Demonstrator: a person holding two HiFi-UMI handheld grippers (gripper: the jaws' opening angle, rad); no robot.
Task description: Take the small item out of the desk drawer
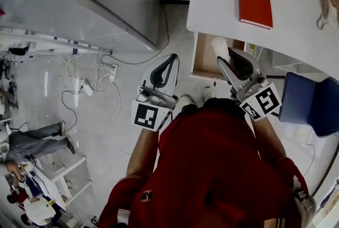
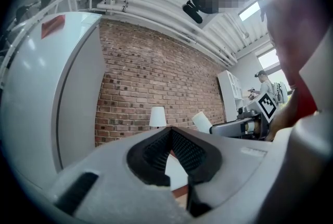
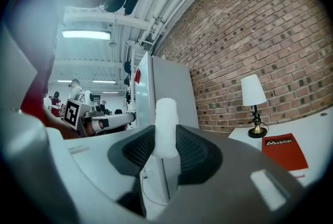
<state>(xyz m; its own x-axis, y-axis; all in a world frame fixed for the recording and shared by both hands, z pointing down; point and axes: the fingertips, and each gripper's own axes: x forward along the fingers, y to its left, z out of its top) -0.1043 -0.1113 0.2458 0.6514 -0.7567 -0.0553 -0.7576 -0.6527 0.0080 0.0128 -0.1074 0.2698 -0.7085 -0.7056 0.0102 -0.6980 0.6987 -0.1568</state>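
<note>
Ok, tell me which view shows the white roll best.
The right gripper view: the white roll stands close up, upright between the fingers. The head view shows only its top over the open drawer; the left gripper view, a small distant roll.

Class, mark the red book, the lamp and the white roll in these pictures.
red book [image 1: 255, 3]: head view, middle of its cover.
lamp [image 3: 253, 90]: right gripper view, its shade.
white roll [image 3: 166, 126]: right gripper view, its middle.

An open lab workspace: brick wall [image 3: 270, 35], white desk [image 1: 222, 4], loose floor cables [image 1: 68, 68].
</note>
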